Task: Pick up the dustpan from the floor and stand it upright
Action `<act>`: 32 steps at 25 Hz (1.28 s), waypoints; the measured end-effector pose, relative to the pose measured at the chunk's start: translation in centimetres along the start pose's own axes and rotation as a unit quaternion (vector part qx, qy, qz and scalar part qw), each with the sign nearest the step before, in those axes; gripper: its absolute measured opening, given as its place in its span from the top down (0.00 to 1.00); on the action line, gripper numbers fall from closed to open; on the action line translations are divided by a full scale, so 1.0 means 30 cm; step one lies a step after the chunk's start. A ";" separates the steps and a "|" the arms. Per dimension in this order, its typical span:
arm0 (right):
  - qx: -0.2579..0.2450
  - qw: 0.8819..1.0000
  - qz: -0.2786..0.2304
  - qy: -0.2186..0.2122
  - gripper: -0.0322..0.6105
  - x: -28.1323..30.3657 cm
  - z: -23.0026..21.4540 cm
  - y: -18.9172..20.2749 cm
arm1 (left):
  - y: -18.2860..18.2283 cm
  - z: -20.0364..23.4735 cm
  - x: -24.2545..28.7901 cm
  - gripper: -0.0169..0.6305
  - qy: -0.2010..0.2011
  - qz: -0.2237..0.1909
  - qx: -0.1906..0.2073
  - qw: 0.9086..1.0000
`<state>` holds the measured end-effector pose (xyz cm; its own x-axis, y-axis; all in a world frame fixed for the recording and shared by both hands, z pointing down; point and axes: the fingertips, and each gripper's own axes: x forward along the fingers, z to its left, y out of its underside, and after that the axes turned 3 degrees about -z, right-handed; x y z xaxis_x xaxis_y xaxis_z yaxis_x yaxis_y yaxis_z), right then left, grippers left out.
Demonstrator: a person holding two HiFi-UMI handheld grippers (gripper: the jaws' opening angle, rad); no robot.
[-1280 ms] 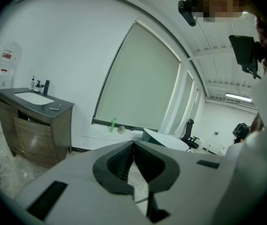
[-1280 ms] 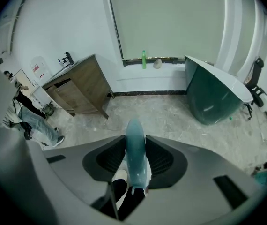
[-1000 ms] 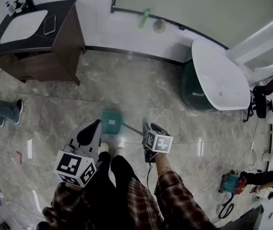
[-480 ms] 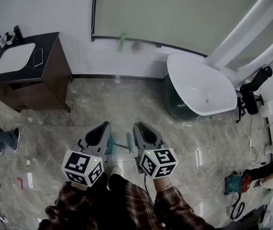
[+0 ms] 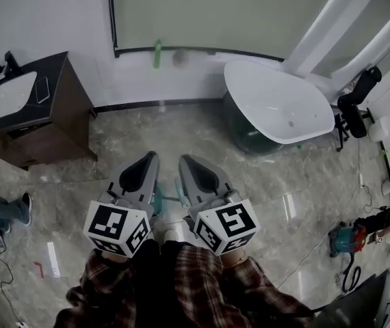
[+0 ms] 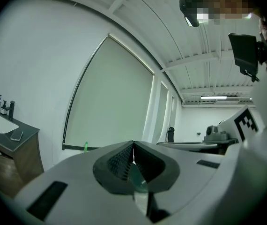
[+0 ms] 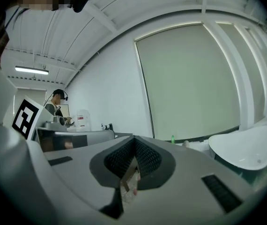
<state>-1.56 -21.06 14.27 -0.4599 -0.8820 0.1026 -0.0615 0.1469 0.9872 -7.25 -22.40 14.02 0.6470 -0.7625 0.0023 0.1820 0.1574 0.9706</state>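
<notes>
**Both grippers shut, dustpan on the floor beneath them**

Left gripper (image 6: pixel 133 144): jaws together at the tips, with nothing clamped. It points about level at the wall (image 6: pixel 40 78) with the large blind (image 6: pixel 110 97).

Right gripper (image 7: pixel 134 139): the jaws have just closed and now meet, with nothing between them. It faces the same wall.

In the head view the two grippers lie side by side and near each other. Their marker cubes sit just ahead of the person's plaid sleeves (image 5: pixel 106 289).

The teal dustpan (image 5: pixel 159 198) lies on the floor (image 5: pixel 120 139), below and between the grippers. Only a sliver of it and a short run of its handle show in the gap. Neither gripper holds it.

Farther out, a dark cabinet (image 5: pixel 51 125) with a sink stands at the left against the wall. A white tub (image 5: pixel 277 104) stands at the right.
</notes>
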 end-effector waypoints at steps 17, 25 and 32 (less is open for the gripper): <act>-0.002 0.999 -0.015 -0.031 0.94 0.044 0.025 -0.054 | -0.037 0.039 -0.026 0.96 -0.019 -0.006 0.003 1.000; 0.003 1.000 -0.005 -0.030 0.94 0.050 0.005 -0.038 | -0.010 0.028 -0.013 0.96 -0.010 0.002 -0.007 1.000; 0.010 1.000 -0.004 -0.017 0.94 0.039 -0.046 -0.039 | -0.005 0.002 0.027 0.95 -0.001 0.005 -0.008 1.000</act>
<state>-0.80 -22.89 13.41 -0.4886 -0.8679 0.0896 -0.0830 0.1484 0.9854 -6.81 -23.08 13.88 0.6471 -0.7623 0.0124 0.1869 0.1744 0.9668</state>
